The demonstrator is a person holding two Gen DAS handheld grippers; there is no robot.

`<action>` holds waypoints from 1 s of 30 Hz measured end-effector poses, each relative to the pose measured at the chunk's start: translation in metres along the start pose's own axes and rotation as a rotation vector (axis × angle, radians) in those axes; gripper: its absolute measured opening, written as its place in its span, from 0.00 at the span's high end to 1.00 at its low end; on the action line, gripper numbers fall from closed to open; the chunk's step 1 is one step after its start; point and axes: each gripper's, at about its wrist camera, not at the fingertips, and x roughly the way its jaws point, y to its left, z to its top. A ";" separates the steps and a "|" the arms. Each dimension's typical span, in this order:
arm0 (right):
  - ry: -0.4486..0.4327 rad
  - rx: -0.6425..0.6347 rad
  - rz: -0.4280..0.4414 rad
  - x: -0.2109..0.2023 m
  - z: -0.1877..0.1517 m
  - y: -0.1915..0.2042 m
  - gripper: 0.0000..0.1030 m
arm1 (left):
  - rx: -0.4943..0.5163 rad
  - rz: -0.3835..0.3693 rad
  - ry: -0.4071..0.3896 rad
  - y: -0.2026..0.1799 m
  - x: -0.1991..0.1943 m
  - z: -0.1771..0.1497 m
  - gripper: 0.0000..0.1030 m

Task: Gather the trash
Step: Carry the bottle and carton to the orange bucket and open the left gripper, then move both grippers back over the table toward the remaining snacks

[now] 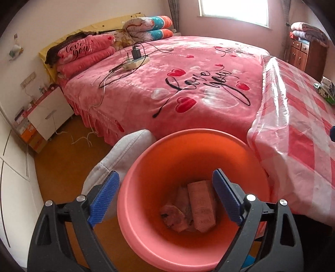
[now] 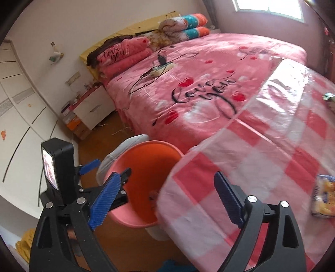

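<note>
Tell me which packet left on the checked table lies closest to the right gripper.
The yellow packet, just right of the right gripper; the green one lies farther back.

Both views show a daylit bedroom, bright and evenly lit, with light coming from a window (image 1: 233,10) at the top of each picture; its panes are blown out to near white. The fisheye lens bends straight lines into curves, and dark rounded corners frame each picture. In the left wrist view, glare streaks run along the glossy plastic tablecloth (image 1: 276,83), and the inside of the pink bin (image 1: 188,150) falls into soft shadow toward its bottom. That view is mostly sharp. The right wrist view is softer (motion blur smears the checked cloth (image 2: 261,157) and a yellow packet (image 2: 324,194) at the right edge).
</note>
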 end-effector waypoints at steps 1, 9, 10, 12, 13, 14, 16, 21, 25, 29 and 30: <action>-0.010 0.002 -0.010 -0.004 -0.002 -0.003 0.13 | 0.007 0.000 -0.005 -0.003 -0.002 0.002 0.12; -0.097 -0.010 -0.084 -0.038 -0.018 -0.019 0.10 | 0.069 -0.005 -0.037 -0.027 -0.022 0.015 0.12; -0.102 -0.010 -0.090 -0.040 -0.019 -0.021 0.09 | 0.075 -0.007 -0.042 -0.030 -0.024 0.016 0.12; -0.113 -0.008 -0.099 -0.046 -0.023 -0.025 0.08 | 0.091 -0.013 -0.055 -0.037 -0.030 0.019 0.12; -0.117 -0.005 -0.100 -0.048 -0.024 -0.026 0.08 | 0.096 -0.016 -0.058 -0.040 -0.032 0.020 0.12; -0.121 -0.001 -0.101 -0.050 -0.025 -0.029 0.08 | 0.104 -0.017 -0.063 -0.044 -0.035 0.021 0.12; -0.128 0.007 -0.104 -0.054 -0.028 -0.032 0.08 | 0.120 -0.018 -0.072 -0.051 -0.040 0.022 0.12; -0.154 0.034 -0.107 -0.066 -0.034 -0.044 0.08 | 0.162 -0.020 -0.098 -0.068 -0.053 0.027 0.11; -0.174 0.061 -0.103 -0.075 -0.039 -0.057 0.08 | 0.196 -0.015 -0.110 -0.082 -0.061 0.030 0.11; -0.194 0.092 -0.100 -0.084 -0.047 -0.070 0.08 | 0.230 -0.013 -0.117 -0.096 -0.066 0.032 0.11; -0.199 0.102 -0.097 -0.086 -0.049 -0.073 0.08 | 0.238 -0.012 -0.120 -0.100 -0.068 0.032 0.11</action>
